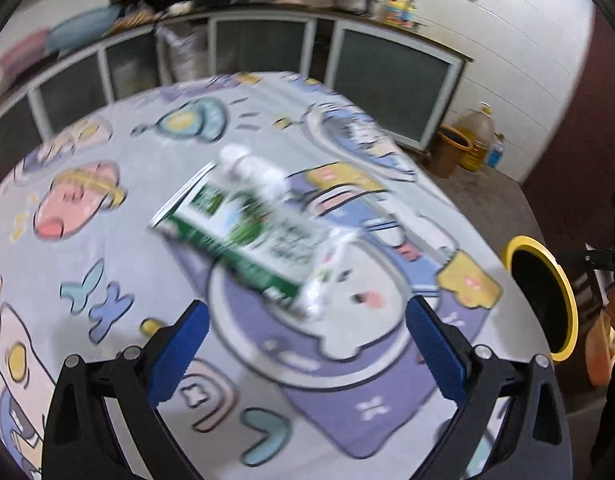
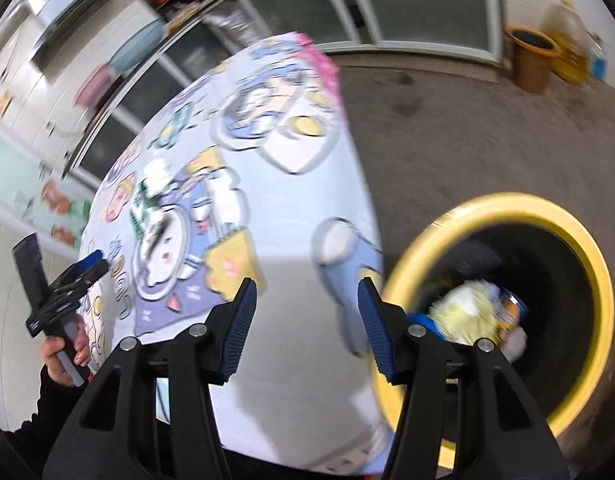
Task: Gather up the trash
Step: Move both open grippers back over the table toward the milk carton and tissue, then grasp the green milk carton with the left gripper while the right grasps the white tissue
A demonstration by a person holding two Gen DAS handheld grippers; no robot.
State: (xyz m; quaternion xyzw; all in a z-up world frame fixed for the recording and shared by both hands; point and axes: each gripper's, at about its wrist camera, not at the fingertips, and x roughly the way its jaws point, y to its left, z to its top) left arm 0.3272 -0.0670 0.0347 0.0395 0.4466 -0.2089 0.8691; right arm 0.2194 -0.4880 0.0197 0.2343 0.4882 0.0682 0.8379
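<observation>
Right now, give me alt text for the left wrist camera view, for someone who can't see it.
An open left gripper hovers over a crushed clear plastic bottle with a green and white label, lying on a cartoon-print tablecloth. A yellow-rimmed bin stands off the table's right edge.

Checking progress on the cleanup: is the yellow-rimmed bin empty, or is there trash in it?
Not empty. The right wrist view looks into the yellow-rimmed bin and shows crumpled trash inside.

left gripper fingers spread, right gripper fingers spread
</observation>
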